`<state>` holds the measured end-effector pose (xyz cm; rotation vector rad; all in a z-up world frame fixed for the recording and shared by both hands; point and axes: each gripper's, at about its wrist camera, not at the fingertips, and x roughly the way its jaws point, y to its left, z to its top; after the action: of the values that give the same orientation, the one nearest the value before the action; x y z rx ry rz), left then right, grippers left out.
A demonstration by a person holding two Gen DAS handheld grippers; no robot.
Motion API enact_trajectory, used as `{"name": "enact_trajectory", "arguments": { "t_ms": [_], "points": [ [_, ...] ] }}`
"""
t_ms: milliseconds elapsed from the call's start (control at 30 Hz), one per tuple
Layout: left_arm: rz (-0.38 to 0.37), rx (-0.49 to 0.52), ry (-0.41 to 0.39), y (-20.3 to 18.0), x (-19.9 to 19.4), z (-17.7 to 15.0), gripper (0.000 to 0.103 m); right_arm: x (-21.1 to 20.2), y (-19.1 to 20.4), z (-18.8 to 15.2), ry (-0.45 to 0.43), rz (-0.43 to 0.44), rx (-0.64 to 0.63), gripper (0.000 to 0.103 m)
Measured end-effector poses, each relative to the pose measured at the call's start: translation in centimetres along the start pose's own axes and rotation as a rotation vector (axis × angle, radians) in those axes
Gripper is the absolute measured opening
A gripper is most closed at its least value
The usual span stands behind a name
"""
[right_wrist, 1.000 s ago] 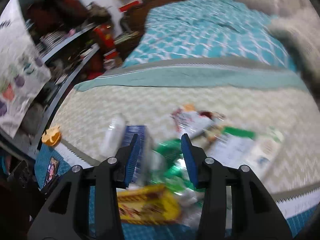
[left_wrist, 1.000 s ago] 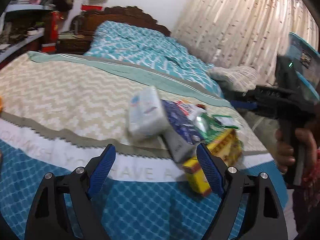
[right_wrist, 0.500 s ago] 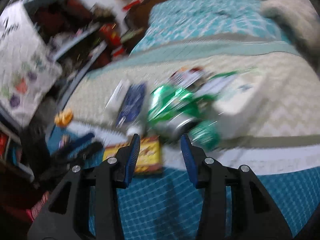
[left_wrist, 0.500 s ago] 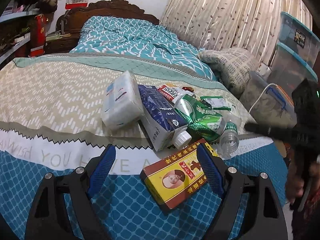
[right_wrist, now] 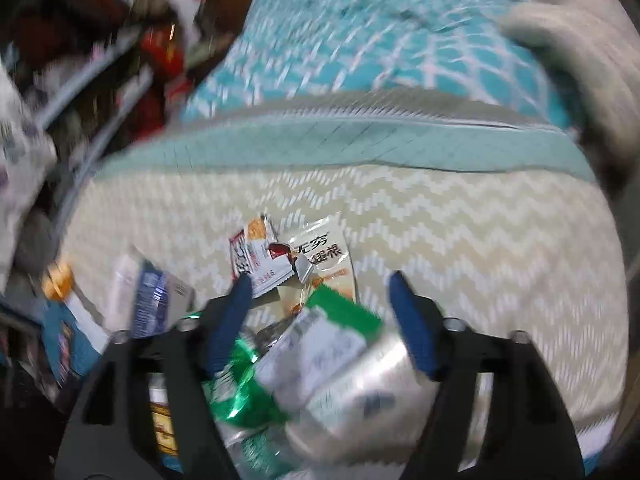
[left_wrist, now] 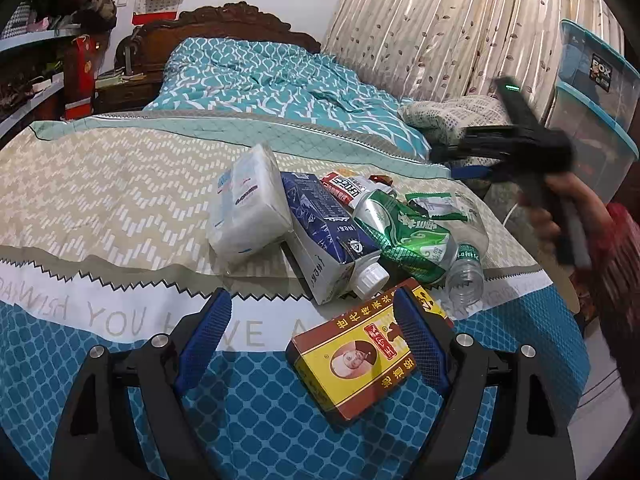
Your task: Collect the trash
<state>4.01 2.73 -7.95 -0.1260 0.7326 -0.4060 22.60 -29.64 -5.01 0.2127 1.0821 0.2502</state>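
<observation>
I am seeing that my right tongs [right_wrist: 320,320], narrow a second ago, are now standing wide over the trash pile [left_wrist: 360,232] on the bed [left_wrist: 100,200], so the first grasp seems near. My left tongs [left_wrist: 312,332] are staying wide beside the yellow box [left_wrist: 360,356].

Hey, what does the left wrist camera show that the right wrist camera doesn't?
Only the left wrist view shows the red and yellow box, the tissue pack, the curtains and the right gripper itself. Only the right wrist view shows the beige snack wrapper. Both share the crushed green bottle, the blue carton and the bed.
</observation>
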Motion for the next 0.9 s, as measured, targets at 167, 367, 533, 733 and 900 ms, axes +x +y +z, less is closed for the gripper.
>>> {"name": "enact_trajectory", "arguments": {
  "t_ms": [167,367,533,733,900],
  "points": [
    [0.004,0.008,-0.006,-0.1,-0.1,-0.1,0.079,4.8,-0.9,1.1,0.219,-0.014,-0.008,0.075],
    [-0.01,-0.018,0.002,0.4,0.0,0.0,0.079,2.1,-1.0,-2.1,0.242,0.196,-0.017,0.042],
    [-0.005,-0.026,0.005,0.6,0.1,0.1,0.079,-1.1,-1.6,-6.5,0.2,0.337,0.023,0.04],
    [0.012,-0.001,0.011,0.1,0.2,0.0,0.079,-3.5,-0.8,-11.9,0.088,0.461,0.067,0.022],
    [0.025,0.017,0.017,-0.4,0.3,-0.1,0.079,-4.2,0.2,-16.1,-0.02,0.484,0.131,0.015]
  ]
}}
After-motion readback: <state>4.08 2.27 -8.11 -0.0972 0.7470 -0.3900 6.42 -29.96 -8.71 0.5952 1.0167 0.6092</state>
